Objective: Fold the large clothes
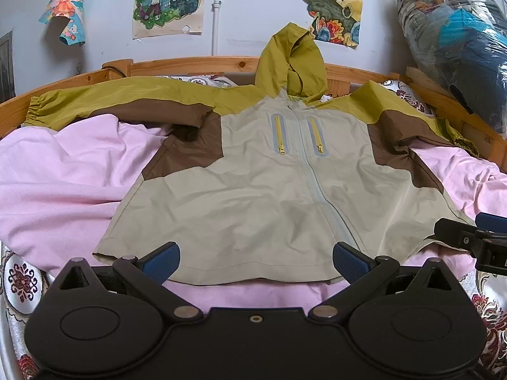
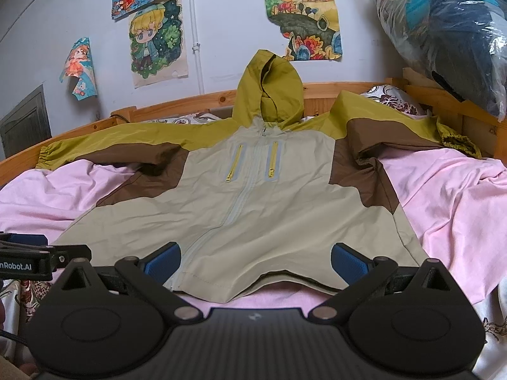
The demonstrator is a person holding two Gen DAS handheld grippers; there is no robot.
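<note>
A hooded jacket (image 1: 247,190), beige, brown and olive, lies face up and spread flat on a pink sheet (image 1: 63,171), zipper closed, sleeves out to both sides, hood propped against the headboard. It also shows in the right wrist view (image 2: 253,215). My left gripper (image 1: 256,261) is open and empty, hovering just above the hem left of the zipper. My right gripper (image 2: 255,261) is open and empty above the hem right of the zipper. The right gripper shows at the edge of the left wrist view (image 1: 475,237), the left gripper at the edge of the right wrist view (image 2: 38,256).
A wooden bed frame (image 1: 196,63) runs along the far side and the right. A plastic-wrapped bundle of dark bedding (image 1: 453,38) sits at the back right. Posters (image 1: 168,0) hang on the wall. Patterned bedding (image 1: 22,278) shows under the pink sheet.
</note>
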